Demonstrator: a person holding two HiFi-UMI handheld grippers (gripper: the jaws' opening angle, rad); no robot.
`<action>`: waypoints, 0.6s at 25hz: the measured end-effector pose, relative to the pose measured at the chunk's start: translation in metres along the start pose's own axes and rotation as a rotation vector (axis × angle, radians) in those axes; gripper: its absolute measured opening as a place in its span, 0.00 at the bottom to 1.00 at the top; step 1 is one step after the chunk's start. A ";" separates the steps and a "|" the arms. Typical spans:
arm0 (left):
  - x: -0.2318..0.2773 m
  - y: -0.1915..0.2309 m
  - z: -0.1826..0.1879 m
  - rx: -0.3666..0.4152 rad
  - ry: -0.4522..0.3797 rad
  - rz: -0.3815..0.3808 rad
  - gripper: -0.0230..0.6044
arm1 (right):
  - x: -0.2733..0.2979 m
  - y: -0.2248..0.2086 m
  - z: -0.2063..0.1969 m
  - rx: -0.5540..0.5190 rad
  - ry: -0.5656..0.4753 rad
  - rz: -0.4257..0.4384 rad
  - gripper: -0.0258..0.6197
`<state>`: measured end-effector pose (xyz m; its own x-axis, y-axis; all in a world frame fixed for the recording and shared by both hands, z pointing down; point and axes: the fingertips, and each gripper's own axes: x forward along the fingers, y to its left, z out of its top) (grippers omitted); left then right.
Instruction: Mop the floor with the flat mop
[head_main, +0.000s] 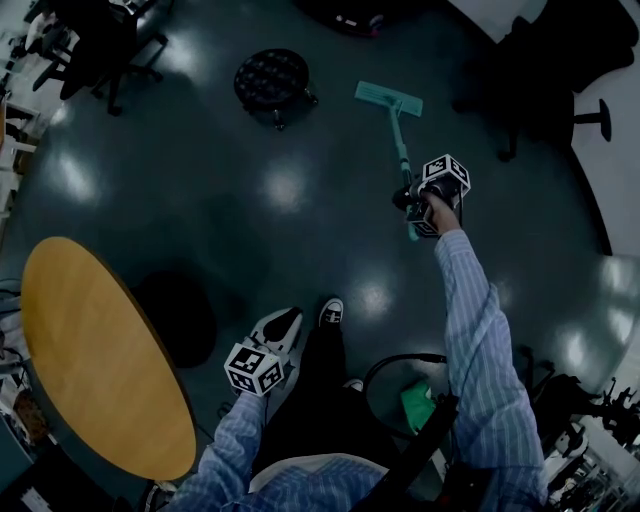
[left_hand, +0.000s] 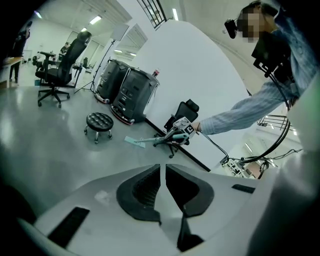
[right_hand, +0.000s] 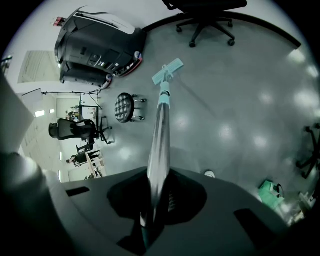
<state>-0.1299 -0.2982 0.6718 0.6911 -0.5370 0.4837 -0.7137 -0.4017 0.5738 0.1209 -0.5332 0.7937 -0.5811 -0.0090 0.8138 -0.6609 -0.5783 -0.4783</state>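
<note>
The flat mop has a teal head (head_main: 388, 97) lying flat on the dark floor and a silver and teal handle (head_main: 402, 150) slanting back to my right gripper (head_main: 415, 200). That gripper is shut on the handle (right_hand: 159, 145), which runs away from the jaws (right_hand: 157, 192) to the mop head (right_hand: 167, 71). My left gripper (head_main: 280, 330) hangs low beside my shoe, shut with nothing in it (left_hand: 162, 185). From the left gripper view, the right gripper (left_hand: 182, 129) and the mop head (left_hand: 135, 142) show across the room.
A round wooden table (head_main: 100, 350) is at my near left. A black wheeled stool (head_main: 272, 78) stands left of the mop head. Office chairs (head_main: 100, 45) sit far left, black cases (right_hand: 95, 45) stand by the wall, and a green bucket (head_main: 418, 405) is at my right foot.
</note>
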 end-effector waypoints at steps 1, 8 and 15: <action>-0.003 -0.003 0.001 0.003 -0.003 -0.001 0.09 | -0.003 -0.006 -0.010 0.000 0.008 0.000 0.12; -0.006 -0.044 -0.002 0.031 -0.016 -0.047 0.09 | -0.027 -0.066 -0.087 0.004 0.042 -0.001 0.12; -0.032 -0.095 -0.029 0.056 -0.017 -0.092 0.09 | -0.043 -0.133 -0.207 0.059 0.081 0.055 0.12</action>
<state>-0.0813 -0.2214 0.6210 0.7525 -0.5083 0.4187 -0.6527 -0.4909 0.5771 0.1358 -0.2869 0.7540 -0.6542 0.0223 0.7560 -0.5988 -0.6260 -0.4996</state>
